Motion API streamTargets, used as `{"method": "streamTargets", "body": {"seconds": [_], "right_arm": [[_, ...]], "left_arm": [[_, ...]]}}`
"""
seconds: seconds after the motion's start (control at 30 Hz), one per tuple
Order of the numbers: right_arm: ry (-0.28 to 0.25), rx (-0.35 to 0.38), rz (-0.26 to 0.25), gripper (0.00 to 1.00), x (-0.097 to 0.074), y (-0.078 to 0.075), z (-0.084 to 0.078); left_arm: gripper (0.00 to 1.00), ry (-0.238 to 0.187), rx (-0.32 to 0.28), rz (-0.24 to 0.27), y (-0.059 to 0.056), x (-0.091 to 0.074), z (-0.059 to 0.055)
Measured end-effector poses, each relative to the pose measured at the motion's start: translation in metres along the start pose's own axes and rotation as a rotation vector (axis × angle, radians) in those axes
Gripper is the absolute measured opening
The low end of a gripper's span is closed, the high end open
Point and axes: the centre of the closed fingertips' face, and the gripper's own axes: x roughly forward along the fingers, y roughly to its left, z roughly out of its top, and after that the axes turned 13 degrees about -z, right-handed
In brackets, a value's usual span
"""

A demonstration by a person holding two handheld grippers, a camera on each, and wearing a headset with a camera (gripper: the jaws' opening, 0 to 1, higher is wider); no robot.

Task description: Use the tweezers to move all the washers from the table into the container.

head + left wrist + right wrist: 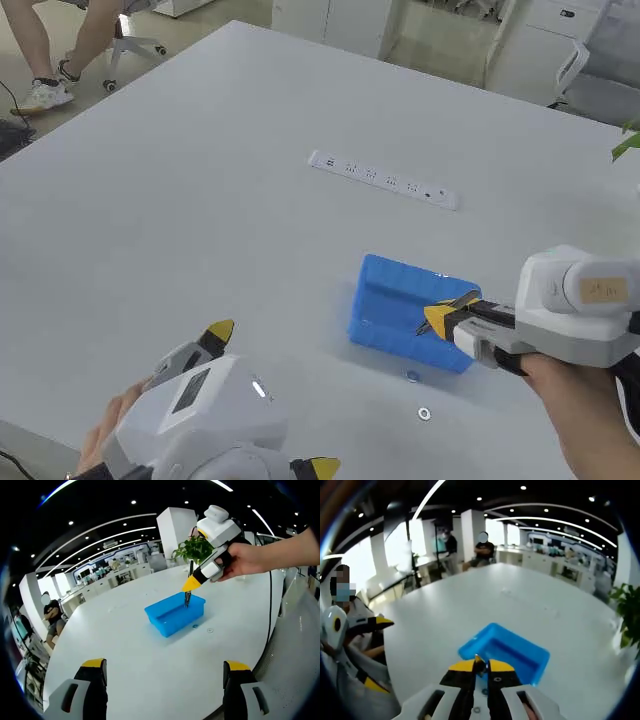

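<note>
Now the right gripper (437, 318), clamped on tweezers (188, 596), hangs over the container (385, 332); a washer (425, 412) lies just beside that container.

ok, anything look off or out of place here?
Nothing stands out. The blue container sits flat and looks intact. The right hand-held gripper holds the tweezers over it. A washer lies on the table beside the container, as the task expects.
</note>
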Motion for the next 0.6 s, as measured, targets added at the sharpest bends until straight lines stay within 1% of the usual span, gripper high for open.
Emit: {"method": "streamTargets", "body": {"seconds": [0.07, 0.23, 0.3, 0.6], "right_arm": [[0.012, -0.003, 0.001, 0.04, -0.002, 0.0, -0.006], [0.048, -0.004, 0.006, 0.04, 0.0, 0.005, -0.023], [0.068, -0.008, 0.006, 0.04, 0.005, 0.006, -0.03], [0.122, -0.027, 0.006, 0.04, 0.02, 0.005, -0.051]], "left_arm": [[0.99, 0.0, 0.0, -0.001, 0.0, 0.0, 0.0], [0.99, 0.007, 0.002, 0.002, 0.0, 0.0, -0.001], [0.99, 0.008, 0.002, 0.004, 0.001, 0.001, -0.002], [0.99, 0.018, 0.002, 0.006, 0.001, 0.001, -0.004]]}}
